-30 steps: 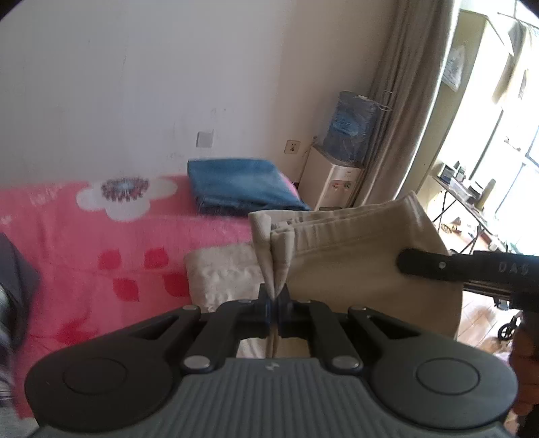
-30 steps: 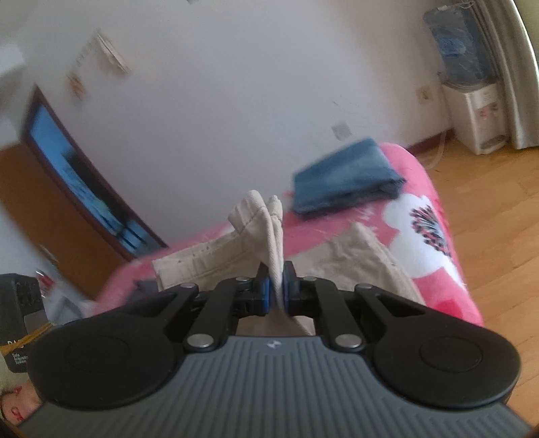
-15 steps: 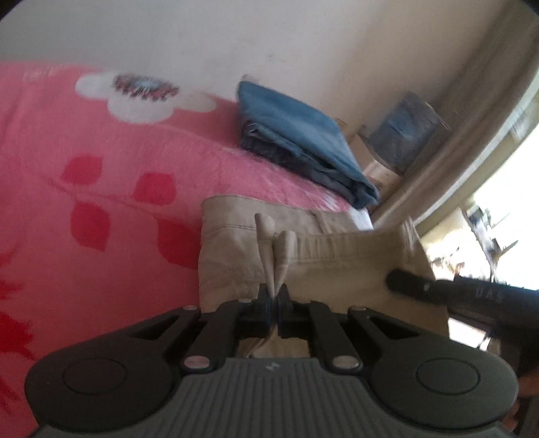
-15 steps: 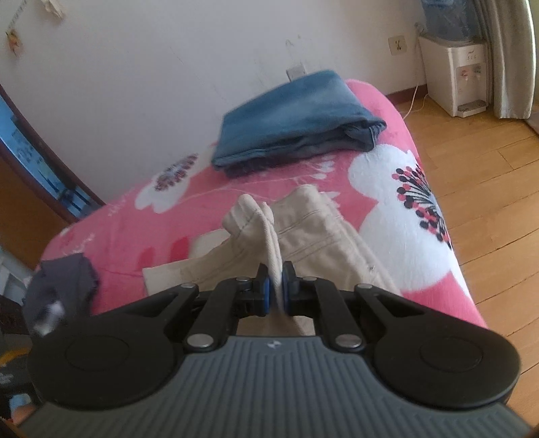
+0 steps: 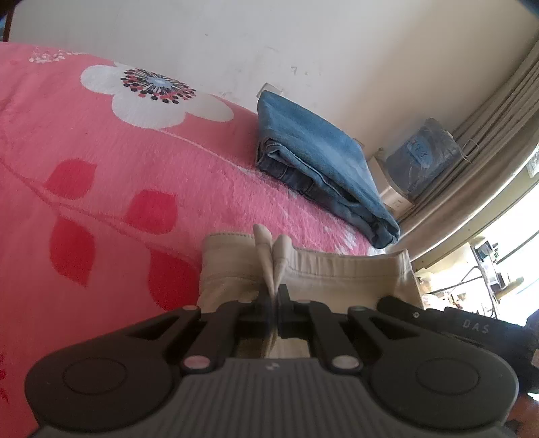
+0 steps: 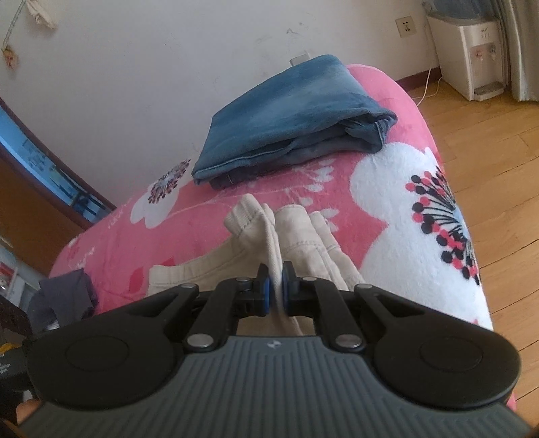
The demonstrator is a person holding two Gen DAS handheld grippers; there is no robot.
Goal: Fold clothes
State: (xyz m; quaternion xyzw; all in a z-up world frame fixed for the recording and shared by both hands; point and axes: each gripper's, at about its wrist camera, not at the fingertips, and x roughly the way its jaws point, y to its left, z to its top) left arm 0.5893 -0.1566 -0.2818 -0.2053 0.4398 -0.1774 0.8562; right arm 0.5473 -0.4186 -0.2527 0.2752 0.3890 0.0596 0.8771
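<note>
pink floral blanket [image 6: 397, 188], water dispenser [image 6: 471, 50], wall socket [image 6: 406, 26]

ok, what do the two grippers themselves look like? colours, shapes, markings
Both match: the left gripper and right gripper have a grey ribbed body, black rounded side lobes with round discs, and black angled linkage arms with silver pivot pins. The right's pads are blue. White letters "DAS" mark the black gripper body seen in the left wrist view. No cables or sleeves show.

Pinched between blue-padded black jaws: plain beige cotton trousers [image 6: 303, 236]; spread beneath: fuzzy pink blanket [image 5: 101, 209] patterned with white blossoms, red petals, black-and-red dotted centres; folded on it: faded blue denim jeans [image 6: 286, 118]; crumpled at the edge: dark grey garment [image 6: 64, 296]; behind: off-white wall [image 5: 202, 40].
</note>
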